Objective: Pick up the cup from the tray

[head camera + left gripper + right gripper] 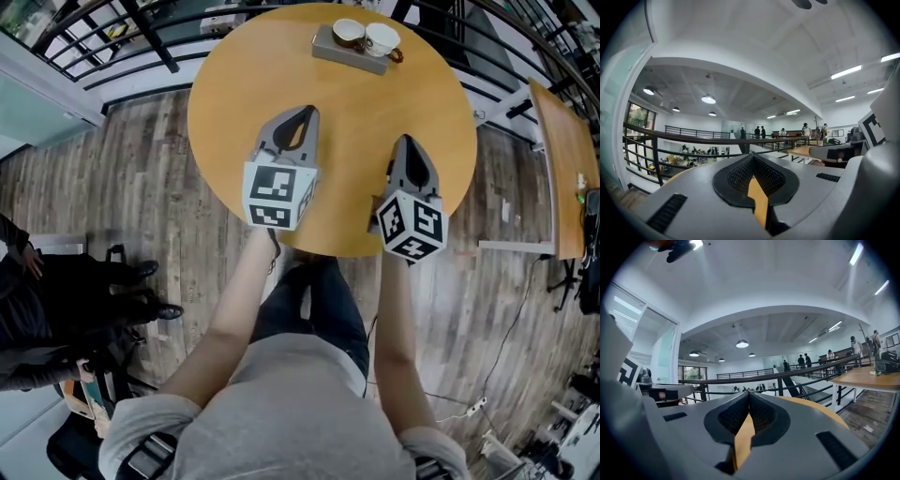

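Left tongs (305, 114) and right tongs (405, 141) hovered shut and empty over the table (234, 94). Straight ahead at its far edge lay the tray (352, 56) with a brown cup (348, 33) and a white cup (382, 38) — nearer the right tongs.

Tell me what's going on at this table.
A person holds a two-jaw gripper in each hand over the near side of the round table. The left gripper and the right gripper are both shut and empty. Two cups sit untouched on the tray at the far edge, ahead of both grippers.
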